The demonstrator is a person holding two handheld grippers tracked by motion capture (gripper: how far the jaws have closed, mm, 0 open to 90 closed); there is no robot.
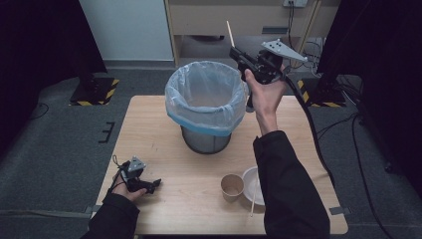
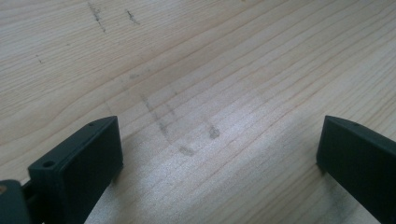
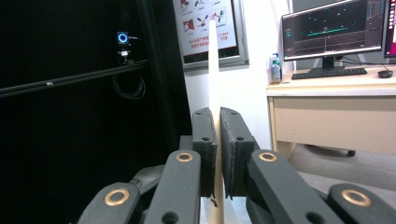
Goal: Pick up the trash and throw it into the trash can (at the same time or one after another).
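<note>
My right gripper [image 1: 237, 54] is raised past the far right rim of the waste bin [image 1: 199, 121], which is lined with a pale blue bag. Its jaws are shut on a thin wooden chopstick [image 1: 230, 32] that points up and away. In the right gripper view the chopstick [image 3: 213, 60] stands upright, pinched between the pads of the gripper [image 3: 218, 119]. My left gripper [image 1: 155, 183] lies low at the table's near left. In the left gripper view it [image 2: 219, 140] is wide open over bare wood, with nothing between the jaws.
A brown paper cup [image 1: 232, 185] and a white bowl [image 1: 247, 180] sit near the table's front edge at the right. A second chopstick [image 1: 255, 196] leans across the bowl. A desk with a monitor [image 3: 334, 30] stands beyond the wooden table [image 1: 159, 129].
</note>
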